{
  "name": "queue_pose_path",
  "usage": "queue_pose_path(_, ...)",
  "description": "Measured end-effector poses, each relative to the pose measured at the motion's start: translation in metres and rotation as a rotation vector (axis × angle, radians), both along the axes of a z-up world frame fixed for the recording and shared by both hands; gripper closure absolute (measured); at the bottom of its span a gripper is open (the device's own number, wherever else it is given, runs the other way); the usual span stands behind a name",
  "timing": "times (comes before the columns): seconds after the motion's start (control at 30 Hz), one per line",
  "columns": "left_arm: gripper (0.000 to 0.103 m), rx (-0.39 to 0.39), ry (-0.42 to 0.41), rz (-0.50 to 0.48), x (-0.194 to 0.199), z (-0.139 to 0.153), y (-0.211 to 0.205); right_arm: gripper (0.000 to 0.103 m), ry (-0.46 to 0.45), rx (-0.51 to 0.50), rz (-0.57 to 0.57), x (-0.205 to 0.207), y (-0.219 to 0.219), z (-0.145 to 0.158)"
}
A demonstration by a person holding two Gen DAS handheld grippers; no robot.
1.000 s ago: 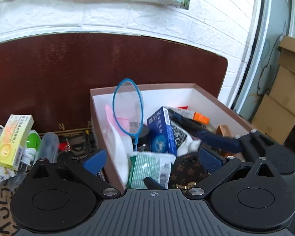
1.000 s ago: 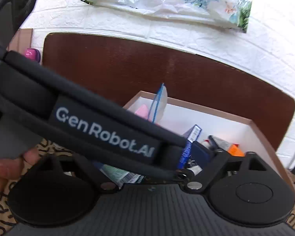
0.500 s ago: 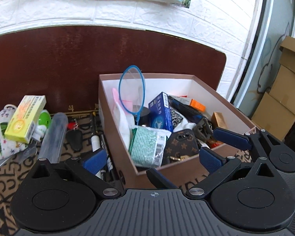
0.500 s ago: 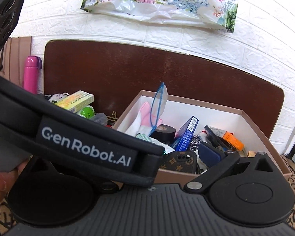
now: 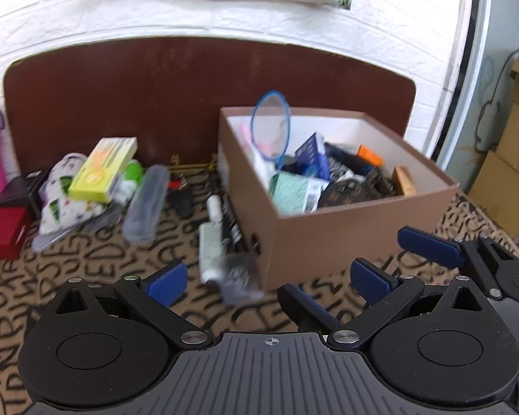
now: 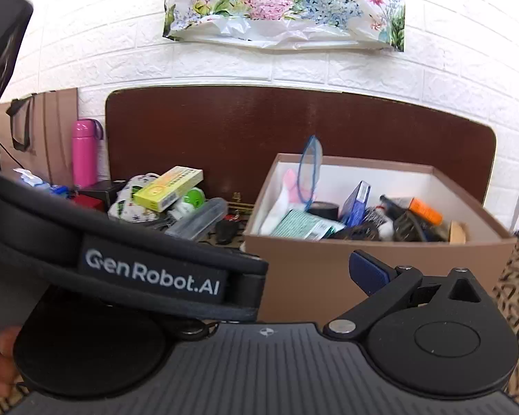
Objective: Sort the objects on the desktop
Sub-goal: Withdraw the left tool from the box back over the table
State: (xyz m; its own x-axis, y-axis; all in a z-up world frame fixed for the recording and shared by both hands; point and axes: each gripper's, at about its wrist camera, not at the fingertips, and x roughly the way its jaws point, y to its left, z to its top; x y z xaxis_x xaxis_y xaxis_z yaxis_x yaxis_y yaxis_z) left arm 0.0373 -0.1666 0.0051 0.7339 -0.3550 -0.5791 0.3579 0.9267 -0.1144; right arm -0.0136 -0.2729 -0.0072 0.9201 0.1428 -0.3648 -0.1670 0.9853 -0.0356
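Both grippers have pulled back from the brown box [image 5: 332, 238], which now sits ahead of them instead of under their fingers. Left gripper [image 5: 270, 278] is spread wide and holds nothing; right gripper [image 5: 360, 276], seen just to its right in the left wrist view, is likewise spread wide and holds nothing. Ahead and left of the left gripper lie the yellow carton [image 5: 102, 169] and clear tube [image 5: 145, 204], beside the box; white bottle [image 5: 211, 238] lies just ahead on the patterned cloth [image 5: 86, 263].
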Motion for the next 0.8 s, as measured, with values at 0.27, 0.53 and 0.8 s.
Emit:
queue_pose_path(0.27,0.0,0.027,0.066,0.043,-0.018,-0.025,0.022,0.0,0.043,-0.005,0.004,-0.019,0.024,-0.022)
queue_pose_path(0.53,0.0,0.037,0.12,0.067,-0.026,-0.045,0.039,0.0,0.105,0.0,0.005,-0.028,0.042,-0.043)
queue_pose_path(0.8,0.0,0.04,0.174,0.083,-0.021,-0.067,0.051,0.0,0.144,-0.022,0.004,-0.026,0.057,-0.063)
